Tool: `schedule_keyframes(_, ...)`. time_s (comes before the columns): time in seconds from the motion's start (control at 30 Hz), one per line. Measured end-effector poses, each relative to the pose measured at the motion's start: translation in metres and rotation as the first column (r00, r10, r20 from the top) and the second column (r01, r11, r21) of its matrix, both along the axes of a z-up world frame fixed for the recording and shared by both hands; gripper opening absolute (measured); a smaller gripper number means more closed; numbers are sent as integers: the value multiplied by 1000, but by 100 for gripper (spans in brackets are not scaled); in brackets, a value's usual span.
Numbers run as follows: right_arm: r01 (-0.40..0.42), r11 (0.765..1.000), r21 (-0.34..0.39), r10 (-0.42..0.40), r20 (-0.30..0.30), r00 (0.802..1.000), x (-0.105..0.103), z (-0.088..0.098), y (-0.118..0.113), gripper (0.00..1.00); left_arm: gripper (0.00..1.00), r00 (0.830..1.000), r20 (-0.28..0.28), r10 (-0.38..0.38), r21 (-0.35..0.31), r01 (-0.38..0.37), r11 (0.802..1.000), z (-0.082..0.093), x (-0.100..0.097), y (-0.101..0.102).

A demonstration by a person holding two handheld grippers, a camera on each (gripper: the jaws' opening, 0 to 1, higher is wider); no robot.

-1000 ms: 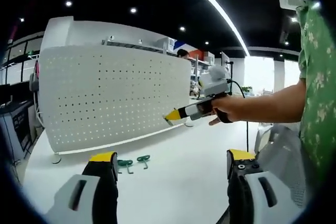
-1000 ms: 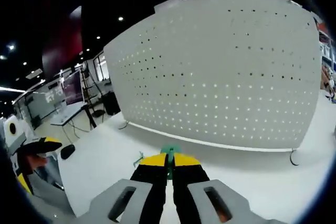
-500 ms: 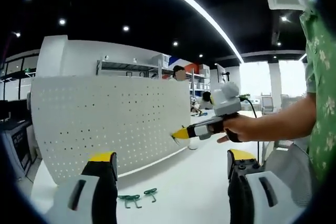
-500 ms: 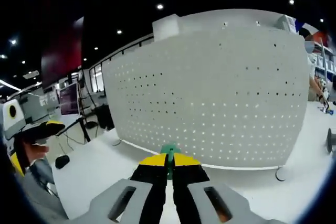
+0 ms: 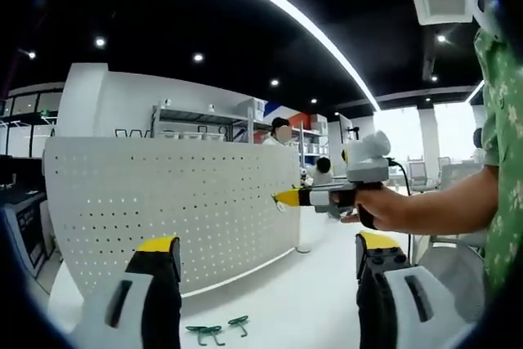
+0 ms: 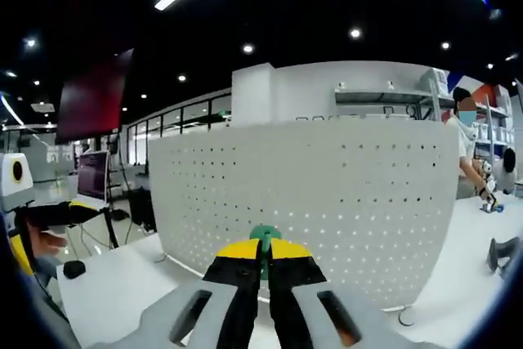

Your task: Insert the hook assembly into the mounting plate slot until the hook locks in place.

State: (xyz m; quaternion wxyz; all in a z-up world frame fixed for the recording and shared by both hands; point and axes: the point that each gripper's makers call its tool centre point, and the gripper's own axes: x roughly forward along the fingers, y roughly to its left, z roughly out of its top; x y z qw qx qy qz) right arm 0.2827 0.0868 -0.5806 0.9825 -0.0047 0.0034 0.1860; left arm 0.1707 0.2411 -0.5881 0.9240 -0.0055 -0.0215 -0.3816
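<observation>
A bright workshop with ceiling lights and shelving lies behind a white table (image 5: 310,316), and on the table stands the white pegboard (image 6: 327,202), upright on small feet, which serves as the landmark here. The green hook (image 6: 263,239) is pinched at the tips of the right gripper (image 6: 263,257), in front of the pegboard's perforated face and apart from it; only its green top peeks above the yellow-tipped jaws, which are closed tight on it. In the left gripper view the same gripper reaches toward the pegboard's right edge, its tip close to the holes but not clearly touching. Two more green hooks (image 5: 216,331) lie on the table in front of the pegboard's foot. The step in hand appears to be lining the hook up with a hole; to do it well, the hook's prongs should probably meet the board square-on, be pressed in level and then dropped or pushed until they catch, with the board kept from sliding backward. The left gripper (image 5: 265,284) hovers in front of the pegboard with its jaws wide apart, holding nothing and touching nothing; it could steady the board if needed. A person in a white top (image 6: 467,149) stands beyond the pegboard's right end, and a black monitor (image 6: 91,177) sits off past its left end.
</observation>
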Motion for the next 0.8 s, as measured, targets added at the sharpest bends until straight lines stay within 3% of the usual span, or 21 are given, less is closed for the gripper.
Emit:
schedule_keyframes(0.3,40,999,15,-41,60,997,9,21,-13,1,91,1000,-32,2,-83,-4,997,11,11,16)
schedule_keyframes(0.8,103,994,24,-105,133,985,24,46,-34,1,91,998,-55,-42,-79,37,996,10,19,11)
